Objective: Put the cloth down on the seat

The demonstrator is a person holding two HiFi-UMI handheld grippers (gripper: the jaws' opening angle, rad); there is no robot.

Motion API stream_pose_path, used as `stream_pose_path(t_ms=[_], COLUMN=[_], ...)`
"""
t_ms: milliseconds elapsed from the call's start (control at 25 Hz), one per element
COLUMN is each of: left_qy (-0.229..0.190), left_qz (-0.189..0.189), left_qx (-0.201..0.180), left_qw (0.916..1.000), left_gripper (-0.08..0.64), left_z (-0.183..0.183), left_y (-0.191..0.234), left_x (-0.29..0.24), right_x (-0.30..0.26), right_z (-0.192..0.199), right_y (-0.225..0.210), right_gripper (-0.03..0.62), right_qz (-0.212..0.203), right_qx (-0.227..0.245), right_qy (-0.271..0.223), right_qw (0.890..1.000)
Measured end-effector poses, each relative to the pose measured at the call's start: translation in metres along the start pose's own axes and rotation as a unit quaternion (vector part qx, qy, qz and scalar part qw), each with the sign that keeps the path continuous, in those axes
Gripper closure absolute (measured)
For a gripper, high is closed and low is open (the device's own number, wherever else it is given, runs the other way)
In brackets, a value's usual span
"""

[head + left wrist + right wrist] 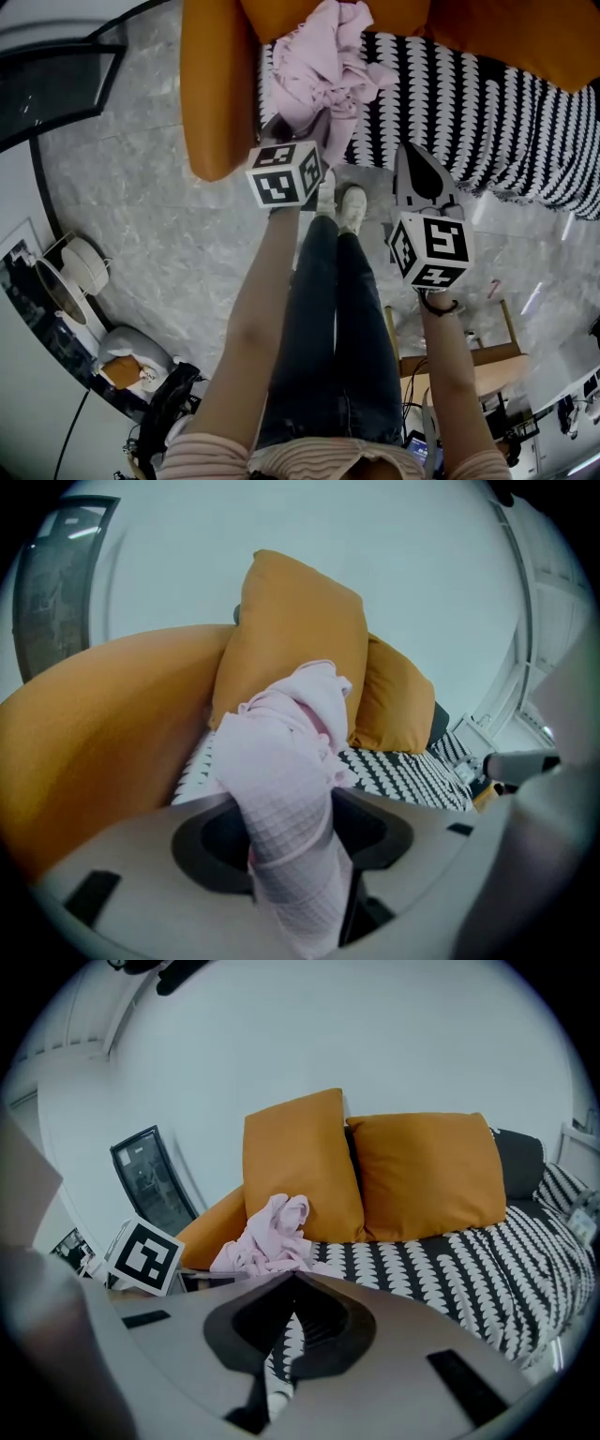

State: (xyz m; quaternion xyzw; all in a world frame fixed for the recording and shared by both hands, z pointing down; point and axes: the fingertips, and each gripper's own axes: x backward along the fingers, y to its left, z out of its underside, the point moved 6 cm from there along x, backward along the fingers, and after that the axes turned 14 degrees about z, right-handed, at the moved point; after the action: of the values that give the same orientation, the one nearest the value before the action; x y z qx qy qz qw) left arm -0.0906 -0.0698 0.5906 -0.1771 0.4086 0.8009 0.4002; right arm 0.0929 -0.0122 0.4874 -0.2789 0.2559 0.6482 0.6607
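A crumpled pink cloth [323, 66] lies on the black-and-white patterned seat [450, 94] of an orange sofa, close to its armrest [216, 84]. My left gripper [302, 131] is at the seat's front edge under the cloth's lower end. In the left gripper view a strip of the cloth [281, 752] runs between the jaws of the left gripper [286, 799], which stand wide apart without pinching it. My right gripper [412, 150] hovers at the seat edge farther right. In its own view the right gripper [293, 1274] is shut and empty, with the cloth [267, 1237] ahead to the left.
Two orange cushions [300, 1162] [427, 1171] lean against the sofa back behind the cloth. The person's legs and white shoes [339, 204] stand on the grey marble floor just before the sofa. A wooden stool [469, 361] is at lower right, a white fan [80, 267] at left.
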Motion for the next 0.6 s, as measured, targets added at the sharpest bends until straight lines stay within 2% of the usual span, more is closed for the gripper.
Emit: stream_pose_path(t_ms=[600], left_qy=[-0.018], left_qz=[-0.012], left_qx=[0.010], left_qw=[0.9997], left_gripper=[0.314], left_z=[-0.014], left_y=[-0.012], left_x=[0.030], right_x=[0.023], right_z=[-0.018], right_y=[0.009], right_gripper=[0.584], right_qz=[-0.004], right_qx=[0.008], right_qy=[-0.016], right_qw=[1.000])
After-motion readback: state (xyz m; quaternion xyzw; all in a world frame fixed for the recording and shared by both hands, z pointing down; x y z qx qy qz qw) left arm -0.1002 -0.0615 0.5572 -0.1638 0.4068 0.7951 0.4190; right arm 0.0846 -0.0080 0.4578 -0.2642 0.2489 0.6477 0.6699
